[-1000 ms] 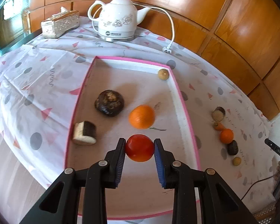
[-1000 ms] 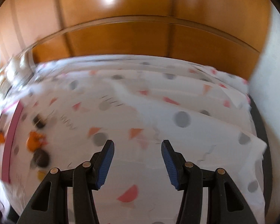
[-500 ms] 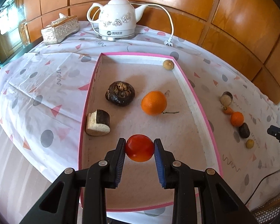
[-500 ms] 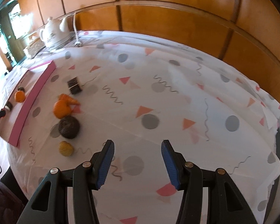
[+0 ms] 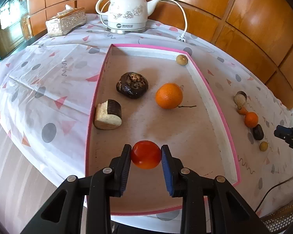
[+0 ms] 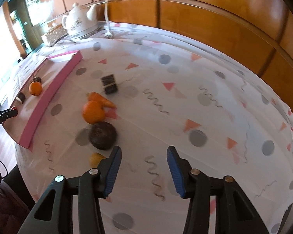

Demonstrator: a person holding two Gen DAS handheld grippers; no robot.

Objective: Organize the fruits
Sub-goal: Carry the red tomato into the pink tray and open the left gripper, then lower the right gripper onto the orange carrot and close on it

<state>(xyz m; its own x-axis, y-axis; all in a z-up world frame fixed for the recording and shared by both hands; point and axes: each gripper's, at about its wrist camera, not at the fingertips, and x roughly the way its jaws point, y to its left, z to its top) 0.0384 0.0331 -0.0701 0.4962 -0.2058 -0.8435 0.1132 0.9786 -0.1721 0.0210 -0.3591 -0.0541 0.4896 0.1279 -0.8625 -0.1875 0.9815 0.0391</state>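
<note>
Now left gripper [image 5: 146,157] pinches red tomato [image 5: 146,157] between blue pads, held over near end of pink-rimmed tray [image 5: 214,97]. Ahead of it in tray: orange [image 5: 169,95] to right, dark round fruit [image 5: 132,85] further ahead, cut wedge [image 5: 108,115] ahead-left, small tan ball [image 5: 181,59] in far right corner. Right gripper [image 6: 144,167] spread wide, nothing between pads, over dotted tablecloth [image 6: 185,107]. Ahead-left of it: dark fruit [image 6: 103,135], second orange [image 6: 93,111], carrot piece [image 6: 101,98], small yellow fruit [image 6: 95,158] just beside left finger.
</note>
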